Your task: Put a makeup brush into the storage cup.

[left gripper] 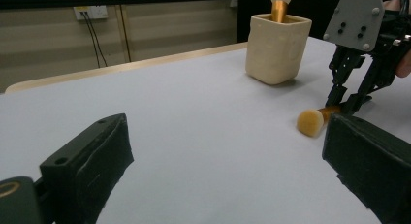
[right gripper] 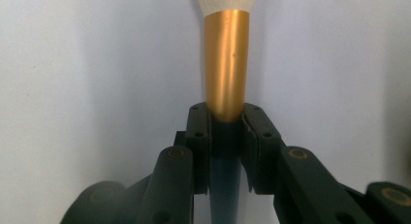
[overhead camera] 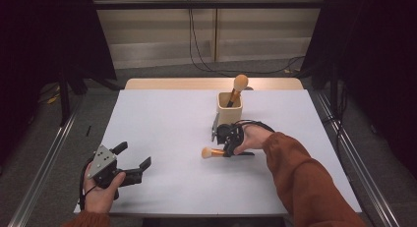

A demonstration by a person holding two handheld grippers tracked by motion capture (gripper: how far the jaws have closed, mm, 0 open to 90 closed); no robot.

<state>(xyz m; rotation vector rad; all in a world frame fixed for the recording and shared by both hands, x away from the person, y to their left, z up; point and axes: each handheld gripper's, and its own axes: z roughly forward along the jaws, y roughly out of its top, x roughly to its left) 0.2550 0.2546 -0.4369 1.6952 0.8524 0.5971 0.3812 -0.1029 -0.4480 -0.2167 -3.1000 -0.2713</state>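
resting near the front left corner of the white counter (overhead camera: pixel 162 124), the left gripper (overhead camera: pixel 134 163) sits in the person's left hand (overhead camera: pixel 101 191) with its jaws spread wide and nothing between them. its own view looks across the bare surface between the two black jaws toward the other gripper. farther in and right of centre, the right gripper (overhead camera: pixel 227 149), held in the right hand (overhead camera: pixel 253 138) at the end of a rust-orange sleeve (overhead camera: pixel 307 180), pinches a brush (overhead camera: pixel 212 152) by its handle. the right gripper view shows both jaws pressed against the brush (right gripper: pixel 226 64) just where the gold ferrule meets the dark handle, the pale bristles pointing away. the brush lies roughly level, low over the counter, its round head toward the left; from the left gripper view its head (left gripper: pixel 310 122) appears to touch the surface or sit just above it, which cannot be told for sure. just beyond the right gripper stands a cream cup (overhead camera: pixel 230 108), upright, holding a second brush (overhead camera: pixel 237 88) that leans bristle-end up. behind the counter's far wooden edge, black cables (overhead camera: pixel 196 50) trail along the floor below a wall.
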